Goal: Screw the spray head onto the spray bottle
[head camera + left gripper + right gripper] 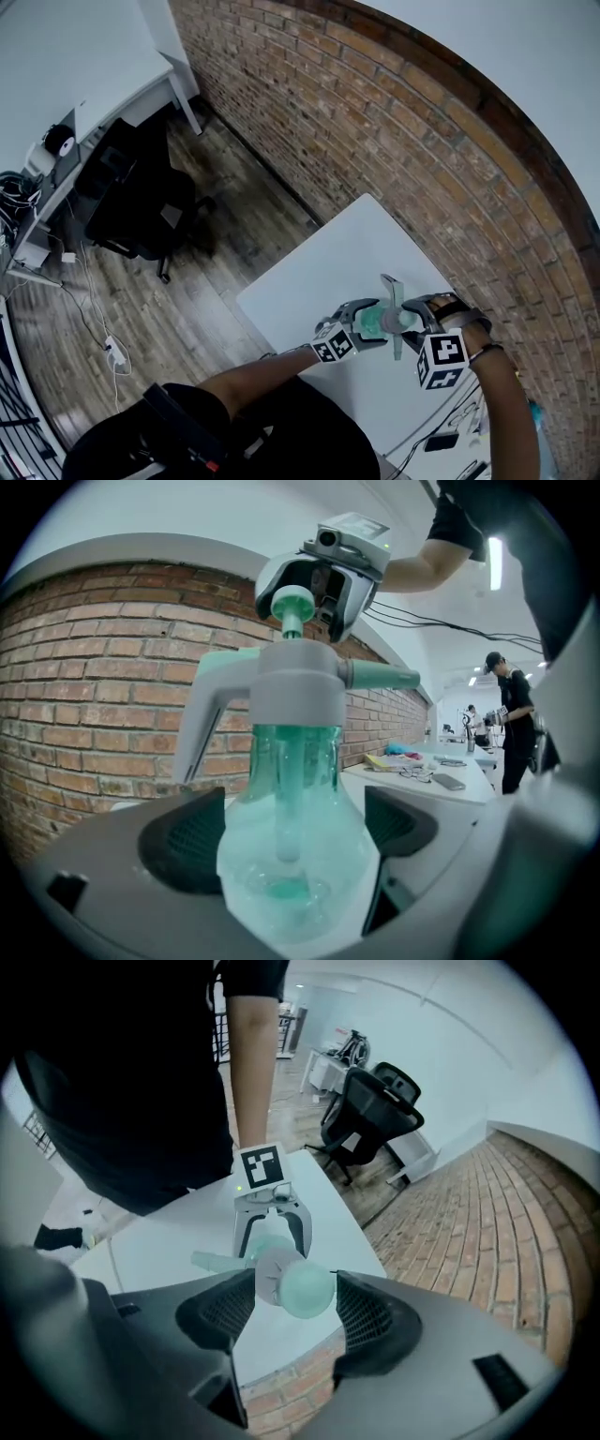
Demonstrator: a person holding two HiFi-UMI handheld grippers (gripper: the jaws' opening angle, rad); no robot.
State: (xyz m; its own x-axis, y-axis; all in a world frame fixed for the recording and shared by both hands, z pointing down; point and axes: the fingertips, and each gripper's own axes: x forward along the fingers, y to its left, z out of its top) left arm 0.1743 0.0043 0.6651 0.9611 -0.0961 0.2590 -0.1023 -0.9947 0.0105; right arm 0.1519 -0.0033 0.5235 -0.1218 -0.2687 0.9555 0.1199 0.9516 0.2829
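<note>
Translucent green spray bottle (pixel 291 855), light, slick and squashable, is clamped at its belly by the left gripper (pixel 272 1227) over the table (pixel 309 281). The right gripper (pixel 291 1302) seems slack around the spray head (pixel 295 682). Best hold: the rigid grey collar.

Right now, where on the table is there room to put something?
The table is bare from its far corner by the brick wall to the edge over the floor. It's crowded around the spray bottle, and by the dark gadget at the near end.
</note>
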